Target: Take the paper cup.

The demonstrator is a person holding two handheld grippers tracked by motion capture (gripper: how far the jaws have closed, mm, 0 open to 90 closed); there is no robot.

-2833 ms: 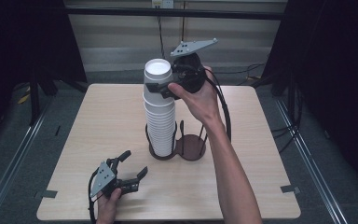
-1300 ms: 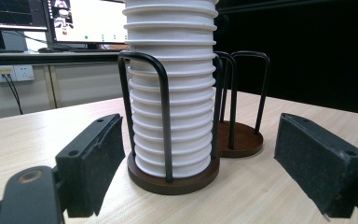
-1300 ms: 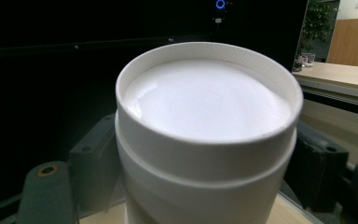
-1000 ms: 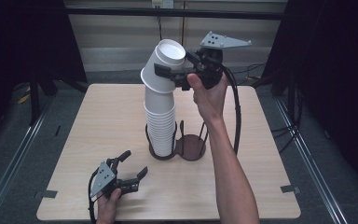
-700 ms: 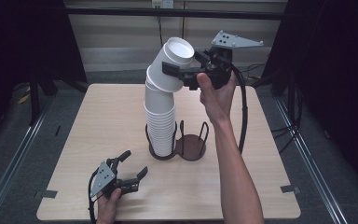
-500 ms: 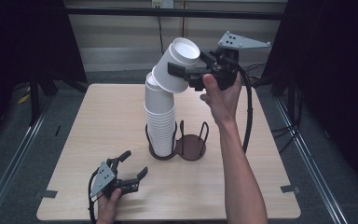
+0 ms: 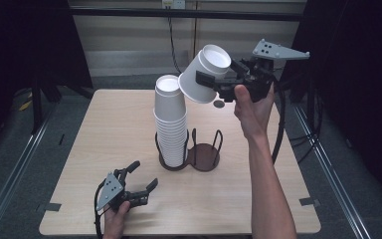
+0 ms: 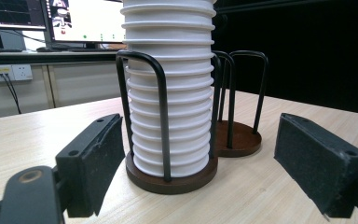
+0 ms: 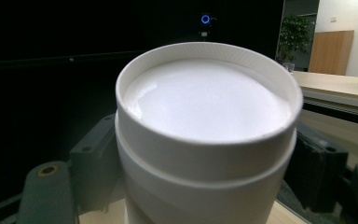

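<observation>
your right gripper (image 7: 214,84) pinches a white paper cup (image 7: 205,74) at the upper centre of the high view, tilted, just right of the cup stack (image 7: 171,124).

the cup hangs in the air, clear of the stack's top, with its closed base toward the camera on that gripper (image 9: 205,140). squeeze harder and the thin wall could buckle; ease off and the cup could slide out and knock the stack sideways in its wire holder (image 7: 189,157). your left gripper (image 7: 134,186) rests at the lower left on the table (image 7: 104,124), jaws spread wide and holding nothing, so nothing steadies the stack (image 8: 170,84). i can't tell whether you hold one cup or two nested: a step shows under the rim. the stack's top is cut off in the left gripper view, and the cup hides much of both jaws.
</observation>
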